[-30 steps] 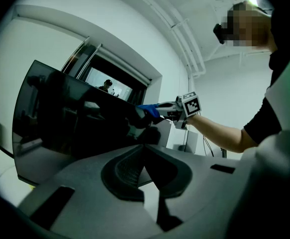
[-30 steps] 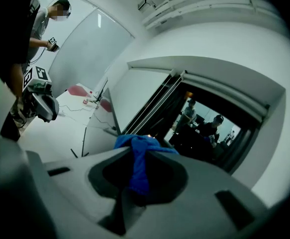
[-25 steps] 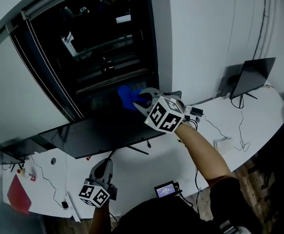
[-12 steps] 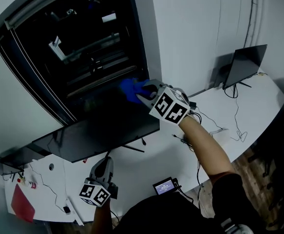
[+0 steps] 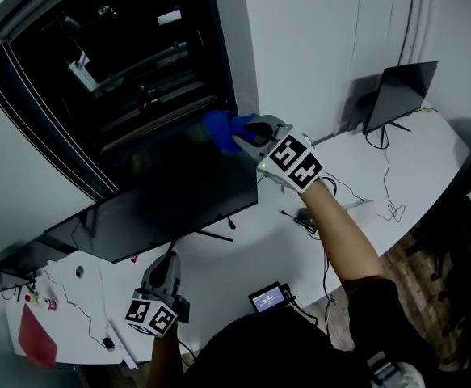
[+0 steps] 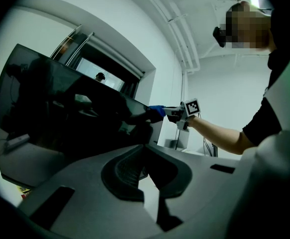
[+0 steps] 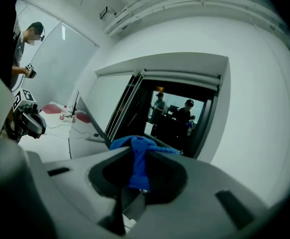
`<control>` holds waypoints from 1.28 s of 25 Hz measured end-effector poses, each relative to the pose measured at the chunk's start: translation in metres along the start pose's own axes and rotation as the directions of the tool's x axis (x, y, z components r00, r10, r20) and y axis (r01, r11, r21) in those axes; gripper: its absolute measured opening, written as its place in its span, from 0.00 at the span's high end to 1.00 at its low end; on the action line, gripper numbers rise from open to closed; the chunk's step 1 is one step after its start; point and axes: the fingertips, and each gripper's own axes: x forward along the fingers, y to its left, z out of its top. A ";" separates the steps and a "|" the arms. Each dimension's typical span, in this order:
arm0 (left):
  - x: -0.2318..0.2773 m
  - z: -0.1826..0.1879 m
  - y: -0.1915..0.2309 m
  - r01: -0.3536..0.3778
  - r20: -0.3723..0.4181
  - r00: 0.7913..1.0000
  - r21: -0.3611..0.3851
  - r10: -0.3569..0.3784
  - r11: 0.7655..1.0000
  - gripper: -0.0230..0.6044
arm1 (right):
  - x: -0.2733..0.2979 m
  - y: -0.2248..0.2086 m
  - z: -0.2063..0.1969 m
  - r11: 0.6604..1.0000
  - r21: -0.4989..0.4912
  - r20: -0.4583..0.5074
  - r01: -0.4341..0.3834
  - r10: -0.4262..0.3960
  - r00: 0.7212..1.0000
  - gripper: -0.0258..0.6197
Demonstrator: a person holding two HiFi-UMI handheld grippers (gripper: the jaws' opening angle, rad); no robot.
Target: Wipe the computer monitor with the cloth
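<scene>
The right claw [image 5: 250,134] is clenched on a blue cloth [image 5: 220,127], whose bunched fabric is pinched between the two jaws and spills out beyond their tips. The cloth sits at the upper right corner of the large dark computer monitor [image 5: 170,199], against the top of the screen as far as can be made out. The monitor stands on the white tabletop [image 5: 243,261], in front of a dark window opening [image 5: 130,55] in the far wall. The left claw [image 5: 165,267] is low at the near left, over the tabletop and well apart from the cloth; its jaws are closed together with nothing between them, pointing toward the monitor's lower edge. A second, smaller monitor [image 5: 401,95] stands at the far right, with cables trailing from it.
</scene>
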 end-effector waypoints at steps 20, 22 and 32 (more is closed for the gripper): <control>-0.012 -0.006 0.007 -0.029 -0.015 0.999 -0.016 0.029 0.999 0.97 | -0.030 -0.038 -0.039 0.815 0.577 0.275 -0.056 -0.129 0.953 0.87; -0.010 -0.005 0.005 -0.026 -0.016 1.000 -0.013 0.025 1.000 0.97 | -0.027 -0.032 -0.051 0.801 0.595 0.264 -0.058 -0.128 0.956 0.87; -0.010 -0.014 0.007 -0.022 -0.025 0.999 -0.024 0.022 0.999 0.97 | -0.022 -0.011 -0.085 0.782 0.620 0.256 -0.066 -0.122 0.959 0.87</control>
